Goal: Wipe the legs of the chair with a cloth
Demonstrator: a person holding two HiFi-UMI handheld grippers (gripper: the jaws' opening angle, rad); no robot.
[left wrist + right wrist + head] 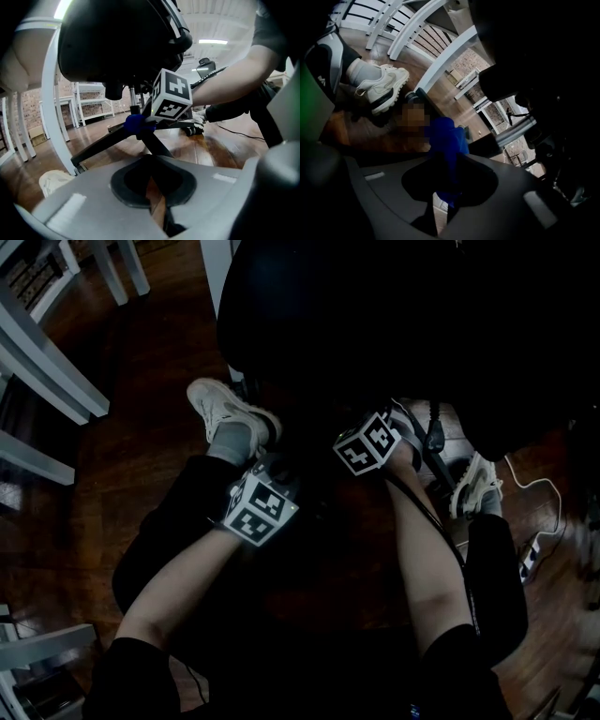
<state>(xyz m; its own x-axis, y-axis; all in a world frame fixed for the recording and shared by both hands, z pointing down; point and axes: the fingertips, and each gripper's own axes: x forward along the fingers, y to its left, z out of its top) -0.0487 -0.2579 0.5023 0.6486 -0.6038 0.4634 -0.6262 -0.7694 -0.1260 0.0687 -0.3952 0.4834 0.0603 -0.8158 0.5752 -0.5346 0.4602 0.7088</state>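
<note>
Cloth, blue, is pinched in your right gripper and lies on a black chair leg near where the legs meet. Your left gripper is closed and empty. Wiping looks barely begun, with the other legs still to do.

White sneaker; wooden floor (dark); white cable.

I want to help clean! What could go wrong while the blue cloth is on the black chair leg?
The right gripper pinches only a bit of the blue cloth, so rubbing the black chair leg might tug it loose. The left gripper is shut but doesn't clearly hold the black chair, so it might shift. The white cable on the wooden floor could snag a foot.
</note>
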